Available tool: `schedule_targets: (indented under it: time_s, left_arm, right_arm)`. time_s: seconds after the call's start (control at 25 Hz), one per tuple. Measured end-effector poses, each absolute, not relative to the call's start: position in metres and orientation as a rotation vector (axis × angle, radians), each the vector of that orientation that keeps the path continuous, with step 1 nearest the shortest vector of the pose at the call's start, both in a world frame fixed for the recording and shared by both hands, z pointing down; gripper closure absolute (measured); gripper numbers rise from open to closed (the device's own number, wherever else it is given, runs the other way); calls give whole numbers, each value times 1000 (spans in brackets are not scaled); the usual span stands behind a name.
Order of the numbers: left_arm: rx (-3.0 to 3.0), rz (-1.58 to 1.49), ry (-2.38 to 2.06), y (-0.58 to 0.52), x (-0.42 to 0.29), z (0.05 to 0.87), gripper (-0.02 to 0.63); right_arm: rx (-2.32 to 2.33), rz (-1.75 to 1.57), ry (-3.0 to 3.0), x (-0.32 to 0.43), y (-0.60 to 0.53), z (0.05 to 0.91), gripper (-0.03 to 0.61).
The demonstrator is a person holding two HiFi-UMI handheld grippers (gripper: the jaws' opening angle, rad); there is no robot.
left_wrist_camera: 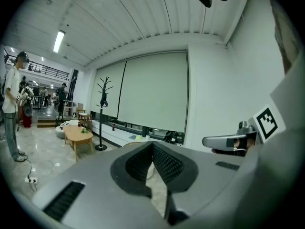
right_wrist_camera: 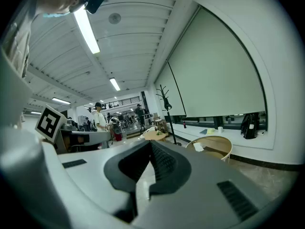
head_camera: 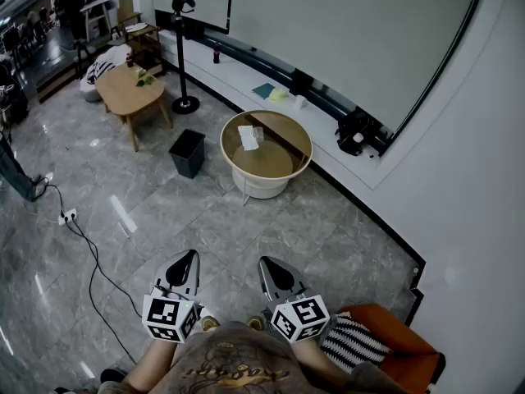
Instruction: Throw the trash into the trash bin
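Note:
On the round wood-rimmed table (head_camera: 305, 142) ahead lies a white crumpled piece of paper (head_camera: 248, 137). The same table (right_wrist_camera: 224, 143) and paper (right_wrist_camera: 198, 147) show in the right gripper view. A black trash bin (head_camera: 188, 153) stands on the floor just left of the table. My left gripper (head_camera: 185, 263) and right gripper (head_camera: 271, 268) are held side by side close to my body, far short of table and bin. Both point forward, shut and empty. The left gripper's (left_wrist_camera: 152, 149) jaws meet at their tips, as do the right gripper's (right_wrist_camera: 151, 149).
An oval wooden table (head_camera: 129, 91) and a coat stand (head_camera: 184, 103) lie beyond the bin. A cable with a power strip (head_camera: 67, 217) runs over the marble floor at left. An orange seat with a striped cushion (head_camera: 385, 343) is at my right. A person (left_wrist_camera: 10, 106) stands far left.

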State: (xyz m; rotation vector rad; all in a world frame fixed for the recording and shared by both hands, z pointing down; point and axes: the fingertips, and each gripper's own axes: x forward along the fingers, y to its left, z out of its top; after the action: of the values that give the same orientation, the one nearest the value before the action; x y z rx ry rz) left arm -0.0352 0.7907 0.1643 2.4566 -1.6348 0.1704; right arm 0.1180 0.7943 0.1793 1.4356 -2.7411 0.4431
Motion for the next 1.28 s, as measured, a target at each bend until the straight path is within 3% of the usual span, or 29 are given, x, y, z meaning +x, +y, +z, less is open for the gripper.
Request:
schedule_targets:
  time_s: [0.8, 1.28]
  left_arm:
    - [2549, 199, -1480, 797, -77, 186, 597]
    - [2526, 186, -1495, 742, -95, 199, 597]
  right_arm:
    - [1496, 422, -2757, 63, 821, 190, 561]
    - [1516, 413, -2743, 51, 762, 198, 561]
